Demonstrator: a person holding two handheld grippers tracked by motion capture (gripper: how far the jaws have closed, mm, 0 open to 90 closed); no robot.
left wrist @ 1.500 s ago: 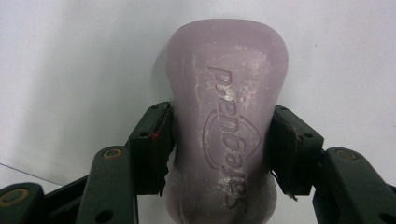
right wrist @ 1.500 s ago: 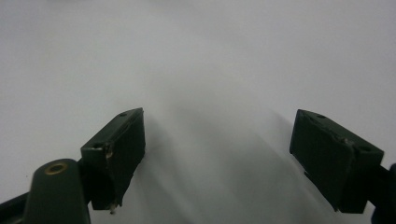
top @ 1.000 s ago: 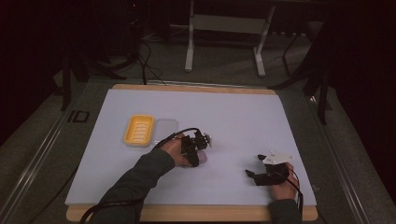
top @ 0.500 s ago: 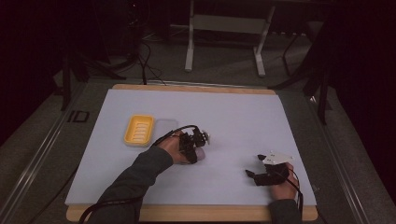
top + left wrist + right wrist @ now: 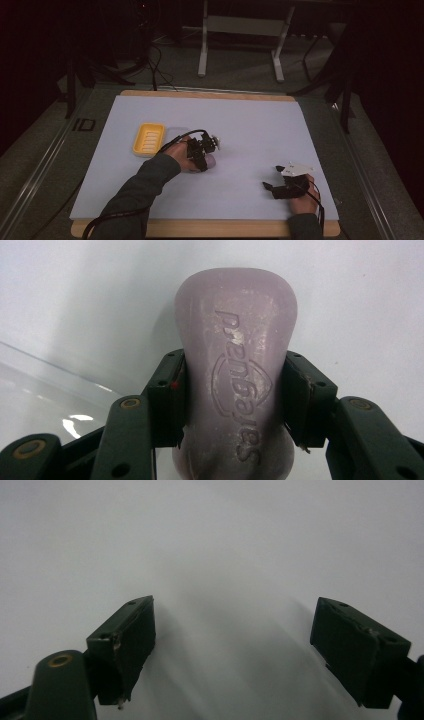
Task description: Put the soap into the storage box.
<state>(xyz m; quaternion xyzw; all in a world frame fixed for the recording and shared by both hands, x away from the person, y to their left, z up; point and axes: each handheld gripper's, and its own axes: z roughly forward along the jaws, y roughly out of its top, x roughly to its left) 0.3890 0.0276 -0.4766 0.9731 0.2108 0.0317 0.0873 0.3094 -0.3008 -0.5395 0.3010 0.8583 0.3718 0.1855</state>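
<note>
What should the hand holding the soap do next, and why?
Probably lift the soap a little and carry it toward the yellow soap dish. The left gripper is shut on its sides, so the grip looks ready, and the dish sits close by on the table. The right gripper waits open, apart.

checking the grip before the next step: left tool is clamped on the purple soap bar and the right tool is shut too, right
Not quite. The left tool is clamped on the purple soap bar, but the right tool is open, its jaws wide apart with nothing between them, as the right gripper view shows.
</note>
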